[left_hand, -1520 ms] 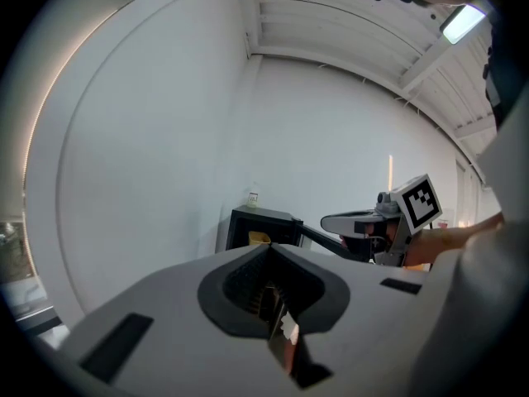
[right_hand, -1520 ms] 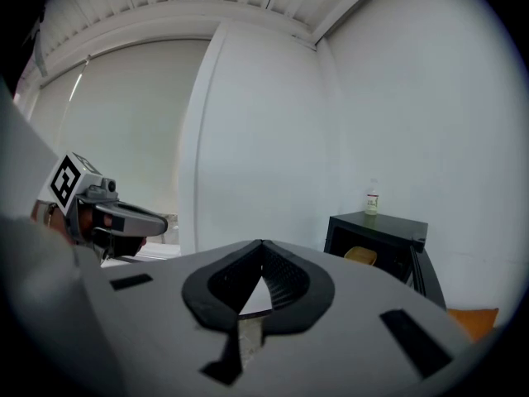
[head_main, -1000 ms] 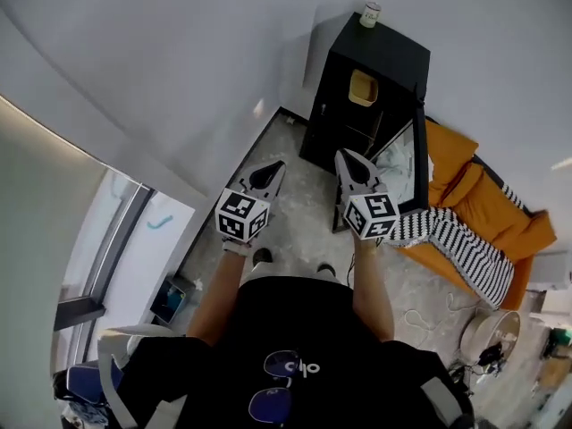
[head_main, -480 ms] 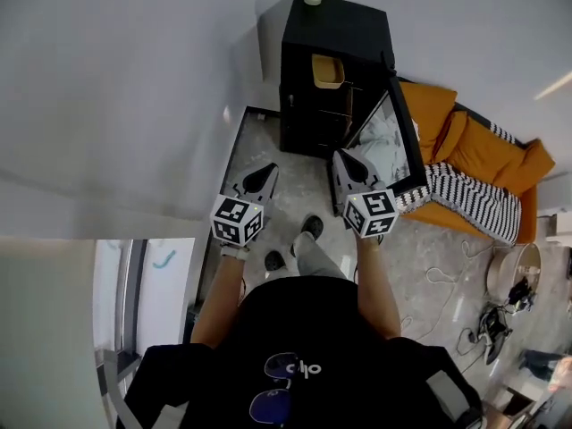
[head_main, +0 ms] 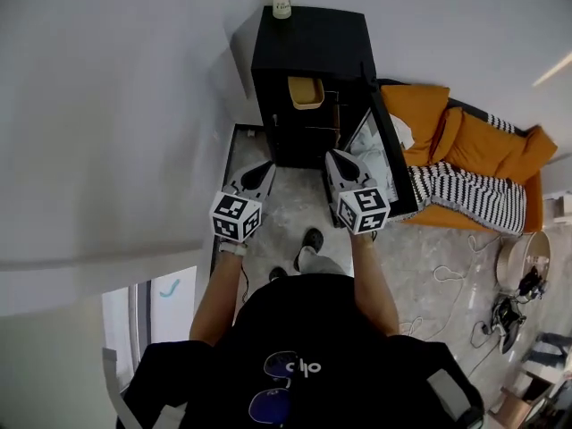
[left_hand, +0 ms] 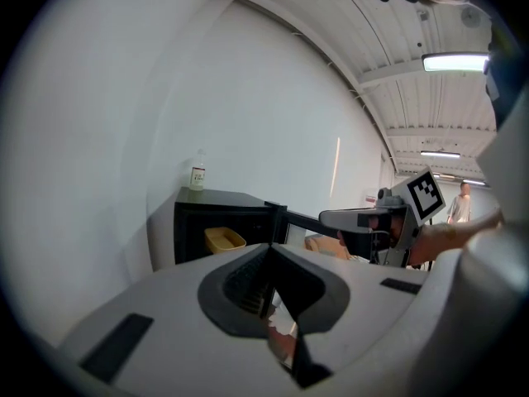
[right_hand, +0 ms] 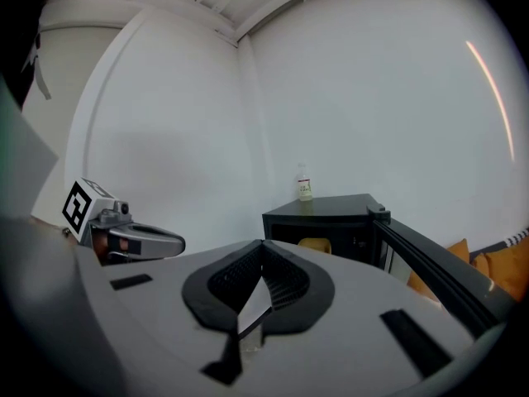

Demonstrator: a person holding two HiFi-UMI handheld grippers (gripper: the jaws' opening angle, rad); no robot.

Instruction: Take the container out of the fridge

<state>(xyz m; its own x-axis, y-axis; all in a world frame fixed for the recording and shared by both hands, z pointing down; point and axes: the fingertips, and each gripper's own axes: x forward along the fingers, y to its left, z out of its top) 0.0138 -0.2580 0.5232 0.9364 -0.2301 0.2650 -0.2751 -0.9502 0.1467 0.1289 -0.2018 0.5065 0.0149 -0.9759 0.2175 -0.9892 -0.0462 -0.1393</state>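
Observation:
A yellow container [head_main: 306, 92] sits on the upper shelf of a small black fridge [head_main: 313, 43] whose door [head_main: 386, 155] stands open to the right. The container also shows in the left gripper view [left_hand: 225, 239] and, partly hidden, in the right gripper view [right_hand: 314, 244]. My left gripper [head_main: 264, 166] and right gripper [head_main: 335, 157] are held side by side in front of the fridge, well short of it. Both are shut with nothing between their jaws.
A small bottle [head_main: 281, 3] stands on top of the fridge. An orange sofa [head_main: 483, 150] with a striped blanket [head_main: 465, 199] lies right of the open door. A white wall runs along the left. Cables [head_main: 447, 275] lie on the floor at the right.
The person has stepped toward the fridge, which now lies straight ahead and closer to both grippers. Both grippers stay shut and level.

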